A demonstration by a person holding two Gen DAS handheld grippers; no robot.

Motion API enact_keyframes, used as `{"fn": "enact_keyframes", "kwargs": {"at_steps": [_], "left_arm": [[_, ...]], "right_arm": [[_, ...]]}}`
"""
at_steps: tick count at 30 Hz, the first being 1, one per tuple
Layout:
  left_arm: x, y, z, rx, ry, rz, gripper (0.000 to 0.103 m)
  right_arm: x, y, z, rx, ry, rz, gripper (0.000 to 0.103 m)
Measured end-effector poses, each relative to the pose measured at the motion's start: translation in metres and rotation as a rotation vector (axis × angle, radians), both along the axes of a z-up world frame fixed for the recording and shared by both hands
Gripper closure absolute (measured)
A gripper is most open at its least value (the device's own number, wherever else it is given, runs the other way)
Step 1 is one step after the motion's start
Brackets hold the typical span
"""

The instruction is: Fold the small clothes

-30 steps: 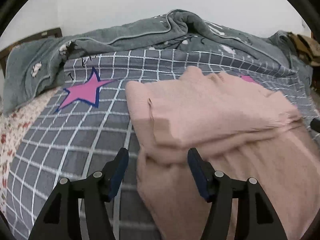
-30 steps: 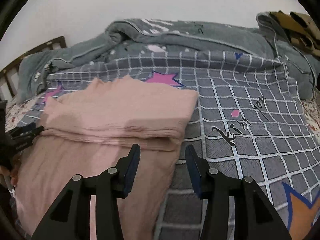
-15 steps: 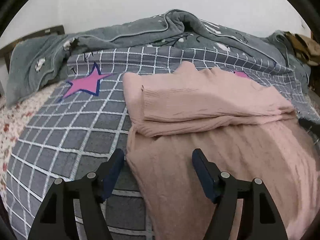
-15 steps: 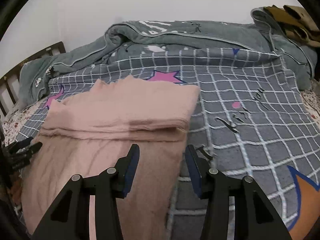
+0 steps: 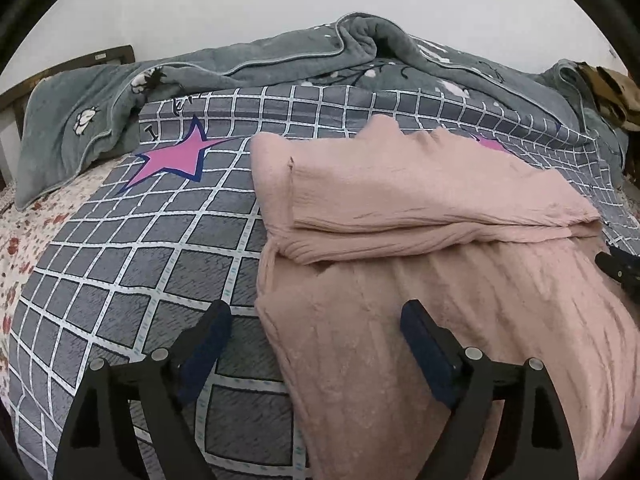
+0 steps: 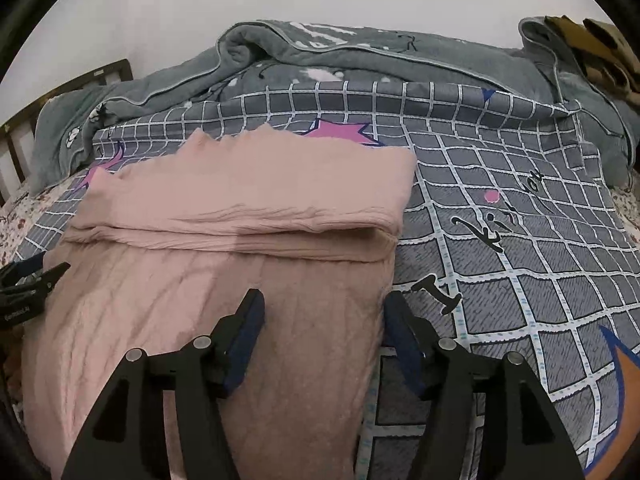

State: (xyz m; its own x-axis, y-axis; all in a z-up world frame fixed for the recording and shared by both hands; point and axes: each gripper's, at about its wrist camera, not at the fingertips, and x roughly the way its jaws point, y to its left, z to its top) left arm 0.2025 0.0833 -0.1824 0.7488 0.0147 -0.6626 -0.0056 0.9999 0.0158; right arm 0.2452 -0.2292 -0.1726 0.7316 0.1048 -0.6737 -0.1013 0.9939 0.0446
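A pink knitted garment [image 5: 420, 280] lies on the grey checked bedcover [image 5: 140, 260], its far part folded back toward me in a thick flap [image 5: 420, 196]. My left gripper [image 5: 316, 320] straddles the garment's near left edge, jaws opening, pads off the cloth. In the right wrist view the same garment [image 6: 224, 280] fills the lower left. My right gripper [image 6: 322, 312] hangs over its near right edge, jaws opening, nothing pinched. Each gripper's tip shows at the edge of the other view: the right one [image 5: 620, 268] and the left one [image 6: 28, 284].
A rumpled grey-green blanket [image 5: 280, 60] lies along the far side of the bed. A brown patterned cloth [image 6: 592, 48] sits at the far right. A dark wooden headboard [image 6: 60, 96] stands at the far left, against a white wall.
Both grippers have opened wider and pulled back toward me from the folded flap. The flap now lies flat and still on the garment's near half.
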Motion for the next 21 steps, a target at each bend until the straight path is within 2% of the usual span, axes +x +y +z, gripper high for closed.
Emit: {"fn": "enact_keyframes", "kwargs": {"at_steps": [21], "left_arm": [[0.0013,-0.0017,-0.0009,0.017,0.005,0.006,0.011]], "right_arm": [[-0.0034,0.0012,-0.0010,0.001,-0.005,0.000,0.036]]}}
